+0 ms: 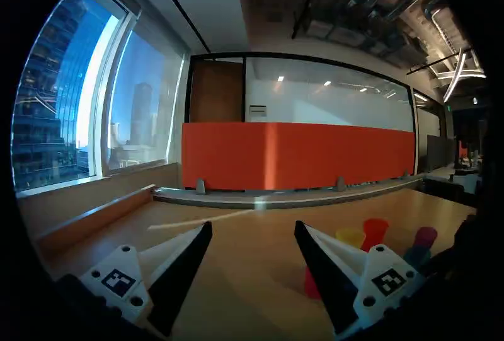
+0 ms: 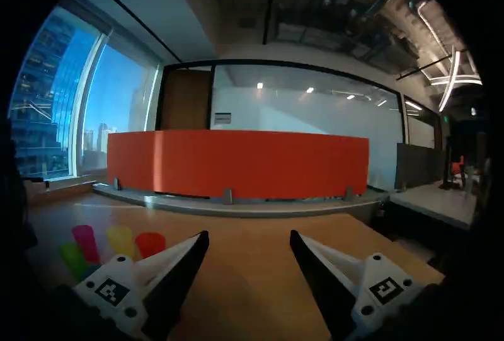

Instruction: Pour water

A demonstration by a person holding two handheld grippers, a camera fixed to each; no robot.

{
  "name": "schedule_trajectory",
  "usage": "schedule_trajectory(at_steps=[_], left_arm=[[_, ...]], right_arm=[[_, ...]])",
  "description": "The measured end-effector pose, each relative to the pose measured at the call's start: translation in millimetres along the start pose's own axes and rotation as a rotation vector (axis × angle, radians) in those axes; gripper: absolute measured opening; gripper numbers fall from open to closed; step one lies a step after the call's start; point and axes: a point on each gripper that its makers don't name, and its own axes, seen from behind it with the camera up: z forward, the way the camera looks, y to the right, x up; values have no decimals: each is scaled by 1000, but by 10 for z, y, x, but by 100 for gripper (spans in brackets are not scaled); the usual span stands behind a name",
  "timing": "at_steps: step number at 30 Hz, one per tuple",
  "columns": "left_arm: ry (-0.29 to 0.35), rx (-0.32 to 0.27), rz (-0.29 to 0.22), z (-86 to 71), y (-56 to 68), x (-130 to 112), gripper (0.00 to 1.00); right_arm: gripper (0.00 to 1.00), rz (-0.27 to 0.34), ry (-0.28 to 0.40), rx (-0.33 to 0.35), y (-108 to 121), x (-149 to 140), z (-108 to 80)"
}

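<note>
Left tongs and right tongs, both released and empty, held over the wooden surface. Coloured cups stand clustered on the surface, beside the left tongs' right finger; orange partition behind.

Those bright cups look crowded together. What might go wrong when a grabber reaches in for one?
The open left gripper might tip a neighbour: the yellow cup and orange-red cup stand close together. A red cup sits partly hidden behind its finger, so it may get bumped unseen.
</note>
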Motion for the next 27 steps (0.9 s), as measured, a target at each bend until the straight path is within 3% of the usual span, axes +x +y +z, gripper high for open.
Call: schedule_trajectory(at_steps=[9, 17, 27], left_arm=[[44, -31, 46, 96, 100, 626, 98], [57, -94, 22, 132, 194, 1114, 98], [23, -191, 22, 93, 366, 1198, 97]], right_arm=[[99, 1, 5, 20, -52, 558, 30], [99, 17, -4, 64, -118, 1012, 47], [99, 70, -26, 176, -294, 1081, 4]])
